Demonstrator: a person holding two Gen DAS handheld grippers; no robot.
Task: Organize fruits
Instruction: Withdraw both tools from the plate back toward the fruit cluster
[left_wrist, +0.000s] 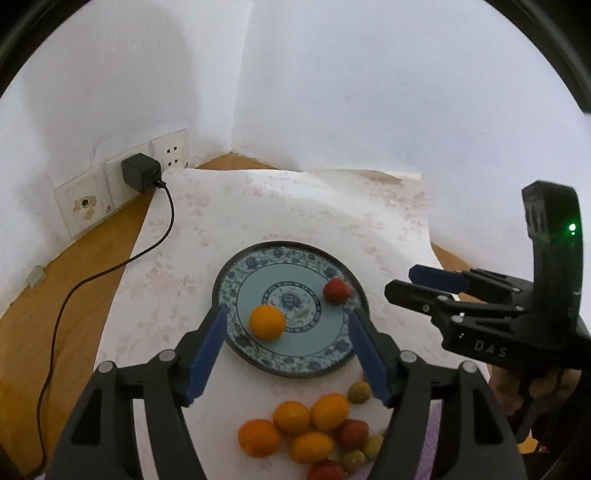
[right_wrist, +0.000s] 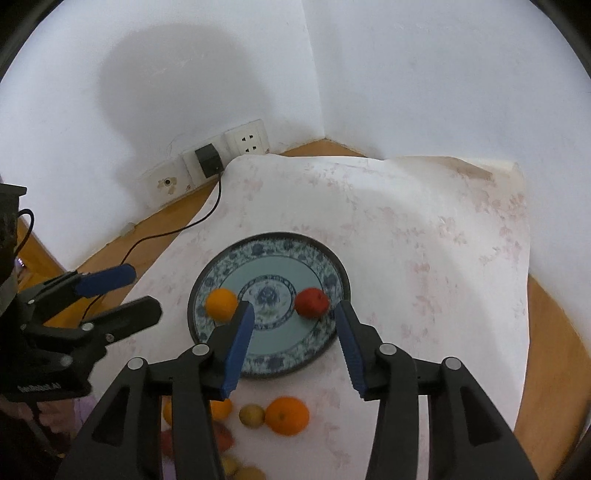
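A white-walled corner holds a wooden bench (left_wrist: 77, 295) spread with a pale, faintly flowered cloth (left_wrist: 295, 206), and on the cloth sits the landmark, a round blue-and-white patterned plate (left_wrist: 291, 363). On the plate lie two fruits: an orange (left_wrist: 267, 322) on its left part, just off the centre medallion, and a red fruit (left_wrist: 335, 291) on its right part, near the rim. Both are round, so neither shows a long axis or a pointing direction. Just in front of the plate, off its near rim, lies a heap of loose fruits (left_wrist: 314, 424) on the cloth: several oranges, some red ones and small yellow-green ones, touching one another. The left gripper (left_wrist: 286, 354) hangs above the plate's near edge, its jaws wide apart and empty, framing the orange. The right gripper (right_wrist: 293, 343) hangs over the plate's near rim too, its jaws parted and holding nothing. Beyond the plate, on the left wall, a black charger (left_wrist: 140, 172) sits in a socket strip, its cable (left_wrist: 92, 280) trailing across the bench.
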